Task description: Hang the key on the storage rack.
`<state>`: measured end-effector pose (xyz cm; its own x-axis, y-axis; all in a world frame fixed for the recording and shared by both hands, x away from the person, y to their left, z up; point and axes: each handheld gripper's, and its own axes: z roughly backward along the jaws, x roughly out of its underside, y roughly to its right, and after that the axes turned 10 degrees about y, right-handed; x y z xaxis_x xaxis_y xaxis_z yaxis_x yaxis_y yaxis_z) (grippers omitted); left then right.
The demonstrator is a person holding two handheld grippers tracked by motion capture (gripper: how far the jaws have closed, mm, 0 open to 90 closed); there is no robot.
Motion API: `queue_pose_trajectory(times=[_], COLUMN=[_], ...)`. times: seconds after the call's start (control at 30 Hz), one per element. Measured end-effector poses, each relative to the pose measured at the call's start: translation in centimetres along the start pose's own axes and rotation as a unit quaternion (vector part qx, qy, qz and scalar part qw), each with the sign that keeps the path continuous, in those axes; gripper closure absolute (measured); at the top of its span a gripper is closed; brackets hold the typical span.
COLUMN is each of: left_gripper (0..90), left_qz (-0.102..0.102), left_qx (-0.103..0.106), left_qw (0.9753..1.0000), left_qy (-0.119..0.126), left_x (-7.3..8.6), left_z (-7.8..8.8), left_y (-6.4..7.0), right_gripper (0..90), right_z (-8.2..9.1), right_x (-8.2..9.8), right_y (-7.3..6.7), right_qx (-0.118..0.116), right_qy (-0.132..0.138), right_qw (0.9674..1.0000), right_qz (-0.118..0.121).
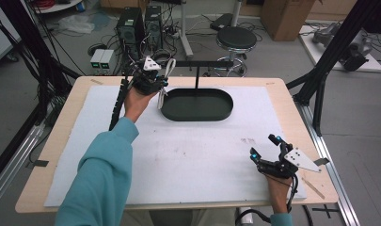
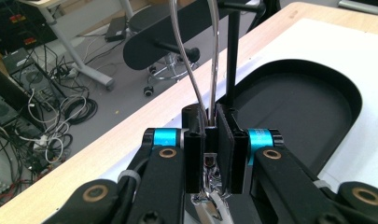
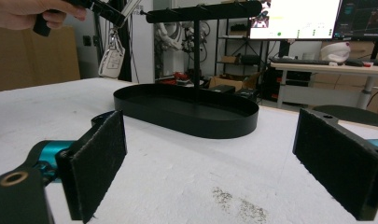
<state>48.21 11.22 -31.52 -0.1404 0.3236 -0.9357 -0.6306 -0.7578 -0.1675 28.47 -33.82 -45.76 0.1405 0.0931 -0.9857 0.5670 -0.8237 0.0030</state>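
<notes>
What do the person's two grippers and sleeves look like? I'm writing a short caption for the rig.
Both grippers are black with cyan bands near the jaws and brass-coloured pivot rivets. The left gripper and right gripper each carry a grey three-cornered plate on top and trail a black cable. The right gripper's pads are dark and rough, like felt. Both arms wear teal sleeves.

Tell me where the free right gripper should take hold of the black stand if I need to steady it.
Probably the upright post of the black stand, below the crossbar. It is thin, vertical and bare, so the open right gripper can bring its fingers level from the near side. The tray rim is low and wide; the left gripper dangles a key fob at the crossbar's left end.
</notes>
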Motion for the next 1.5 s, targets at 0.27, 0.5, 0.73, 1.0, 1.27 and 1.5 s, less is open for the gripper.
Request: queue_pose_trajectory(times=[0.27, 0.5, 0.73, 1.0, 1.27, 1.5], left_gripper=[81.6, 81.6, 81.6, 81.6, 81.6, 81.6], left_qz=[-0.002, -0.008, -0.01, -0.012, -0.006, 0.001], left_qx=[-0.006, -0.012, -0.023, -0.037, -0.045, -0.054], left_qw=[1.0, 0.9999, 0.9996, 0.9992, 0.999, 0.9985], left_qy=[-0.007, -0.008, -0.009, -0.007, -0.008, -0.006], left_x=[0.5, 0.7, 0.8, 0.9, 1.1, 1.4], left_z=[-0.7, -1.4, -1.7, -2.1, -2.5, -3.1], left_y=[0.0, 0.4, 0.5, 0.9, 0.9, 1.2], right_gripper=[9.1, 9.1, 9.1, 9.1, 9.1, 9.1], right_z=[0.0, 0.0, 0.0, 0.0, 0.0, 0.0], right_x=[0.0, 0.0, 0.0, 0.0, 0.0, 0.0], right_y=[0.0, 0.0, 0.0, 0.0, 0.0, 0.0], right_qx=[0.001, 0.001, 0.001, 0.001, 0.001, 0.001], right_qy=[0.0, 0.002, 0.001, 0.001, 0.0, 0.001], right_qw=[1.0, 1.0, 1.0, 1.0, 1.0, 1.0], right_qz=[-0.003, -0.001, -0.004, -0.004, -0.005, -0.004])
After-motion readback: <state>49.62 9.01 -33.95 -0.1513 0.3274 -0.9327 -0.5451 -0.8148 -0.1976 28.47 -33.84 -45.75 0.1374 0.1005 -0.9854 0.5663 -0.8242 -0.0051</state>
